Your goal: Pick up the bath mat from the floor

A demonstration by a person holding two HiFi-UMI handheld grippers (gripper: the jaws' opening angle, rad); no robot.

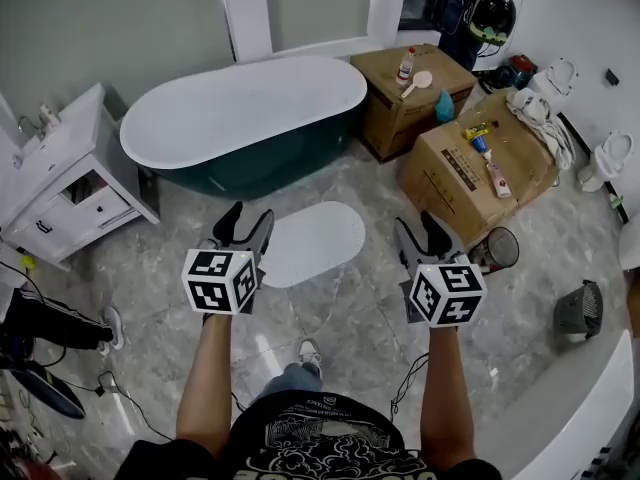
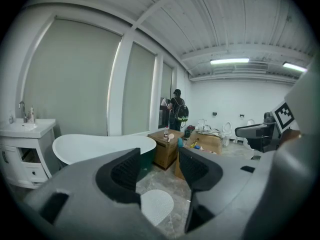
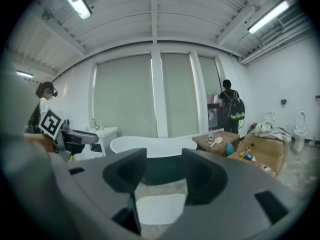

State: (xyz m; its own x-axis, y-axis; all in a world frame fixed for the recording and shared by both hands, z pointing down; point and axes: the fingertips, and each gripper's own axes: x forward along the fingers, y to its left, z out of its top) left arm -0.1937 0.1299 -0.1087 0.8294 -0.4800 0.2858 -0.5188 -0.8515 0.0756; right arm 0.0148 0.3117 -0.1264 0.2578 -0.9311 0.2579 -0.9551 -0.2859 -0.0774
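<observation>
White mat (image 1: 318,242) edge behind left gripper (image 1: 248,220).

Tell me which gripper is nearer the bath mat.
Left. The left gripper hangs by the left edge of the bath mat; the right gripper is off its right end, floor between.

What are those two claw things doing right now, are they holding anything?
Left gripper: open, holding nothing.
Right gripper: open, holding nothing.
The bath mat lies on the floor ahead of both.
</observation>
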